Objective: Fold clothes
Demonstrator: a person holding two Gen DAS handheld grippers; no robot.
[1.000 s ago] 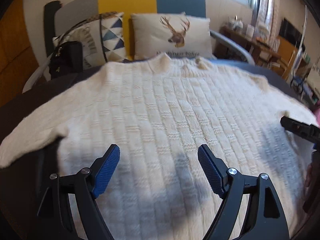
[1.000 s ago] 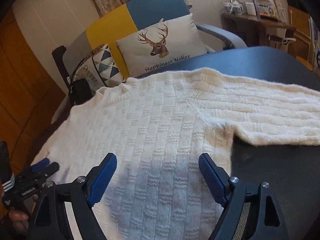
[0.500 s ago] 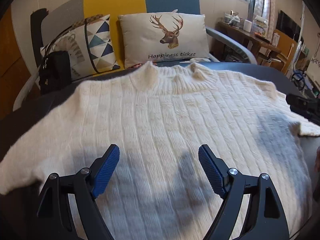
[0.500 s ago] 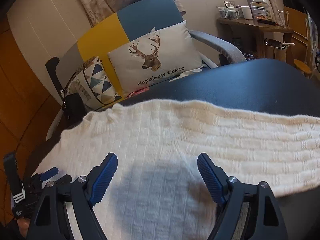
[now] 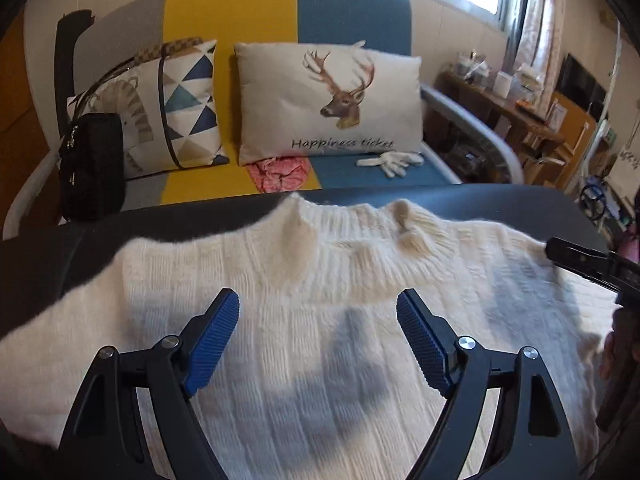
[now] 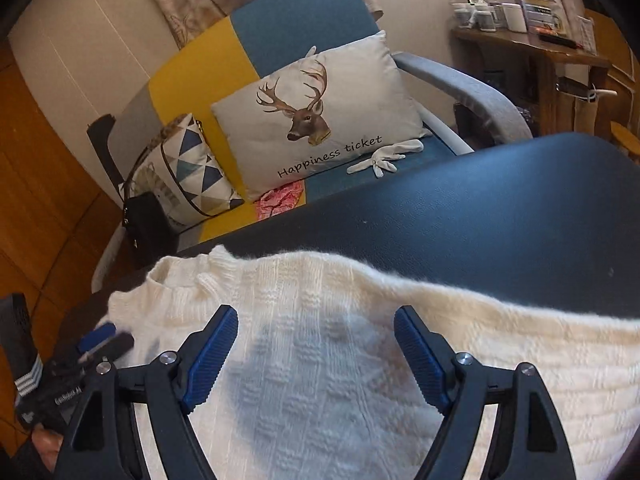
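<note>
A cream knitted sweater lies spread flat on a dark table, collar toward the far edge. My left gripper hovers open above the upper chest, nothing between its blue pads. In the right wrist view the same sweater stretches right along one sleeve. My right gripper is open above the shoulder area, empty. The right gripper's black tip shows at the left view's right edge; the left gripper's blue-tipped fingers show at the right view's left edge.
Behind the table stands a yellow, blue and grey sofa with a deer cushion, a triangle-pattern cushion, a black bag, a pink cloth and a white glove. A wooden side table holds cups at right.
Both grippers have moved forward over the sweater toward its collar and far edge. The sofa seat has come into sight. Both stay open.
</note>
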